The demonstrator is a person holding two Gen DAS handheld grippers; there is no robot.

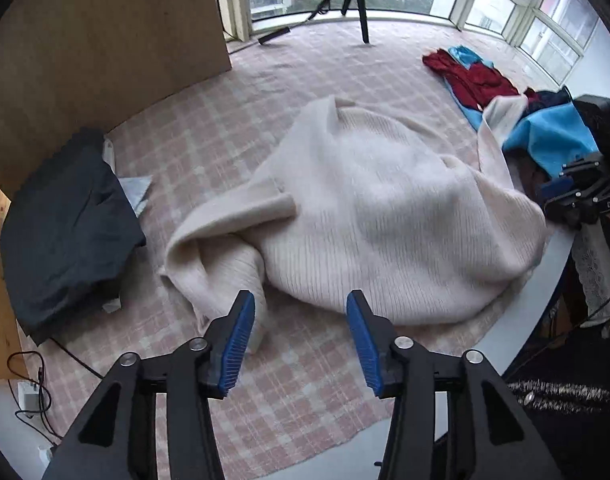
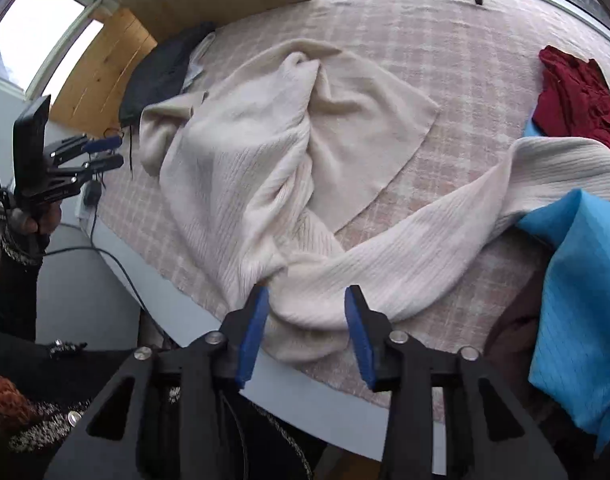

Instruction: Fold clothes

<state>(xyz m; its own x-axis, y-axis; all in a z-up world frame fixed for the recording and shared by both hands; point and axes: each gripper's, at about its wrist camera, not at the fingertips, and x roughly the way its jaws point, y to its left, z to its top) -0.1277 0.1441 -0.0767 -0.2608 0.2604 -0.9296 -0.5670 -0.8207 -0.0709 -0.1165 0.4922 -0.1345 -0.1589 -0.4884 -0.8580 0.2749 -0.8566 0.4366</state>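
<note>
Our left gripper [image 1: 301,340] has its jaws spread, holding nothing, above the checked cloth [image 1: 305,392] on the desk. Our right gripper [image 2: 307,330] is spread too, a cream sweater [image 2: 265,168] sleeve lying between its jaws. Beyond both, the sweater lies crumpled; farther right sit blue [image 2: 577,312] and red clothes [image 2: 577,96].

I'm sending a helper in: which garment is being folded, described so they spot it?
On the pink checked cloth, look at the middle: the big cream ribbed sweater lies rumpled there. Its neighbours are a dark folded pile and red and blue clothes.
</note>
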